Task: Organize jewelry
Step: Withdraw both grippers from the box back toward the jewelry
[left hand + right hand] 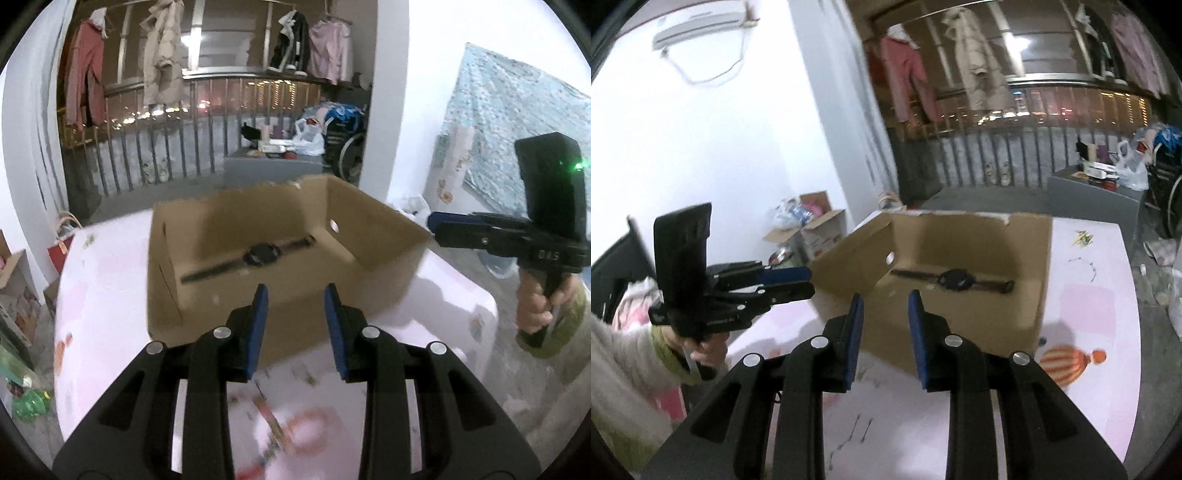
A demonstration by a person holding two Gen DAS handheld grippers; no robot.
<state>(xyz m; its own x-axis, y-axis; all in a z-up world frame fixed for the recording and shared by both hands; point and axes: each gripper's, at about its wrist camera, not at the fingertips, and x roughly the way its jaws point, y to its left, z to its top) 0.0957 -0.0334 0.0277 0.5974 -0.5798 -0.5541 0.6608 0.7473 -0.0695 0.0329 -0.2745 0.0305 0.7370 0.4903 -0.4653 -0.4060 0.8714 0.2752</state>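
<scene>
A black wristwatch (255, 255) lies flat on the floor of an open cardboard box (373, 225) on a pink table; it also shows in the right wrist view (955, 279), in the box (975, 236). My left gripper (295, 293) is open and empty, hovering just before the box's near wall. My right gripper (884, 297) is open and empty, also before the box. Thin chains or earrings (1084, 266) lie on the table right of the box, and small dark pieces (862, 428) lie near my right gripper.
The pink table (103, 280) has printed patterns, among them an orange striped figure (1067, 363). Each view shows the other gripper held beside the box, right gripper (458, 230) and left gripper (798, 282). Cardboard boxes (816, 229) stand on the floor by the wall.
</scene>
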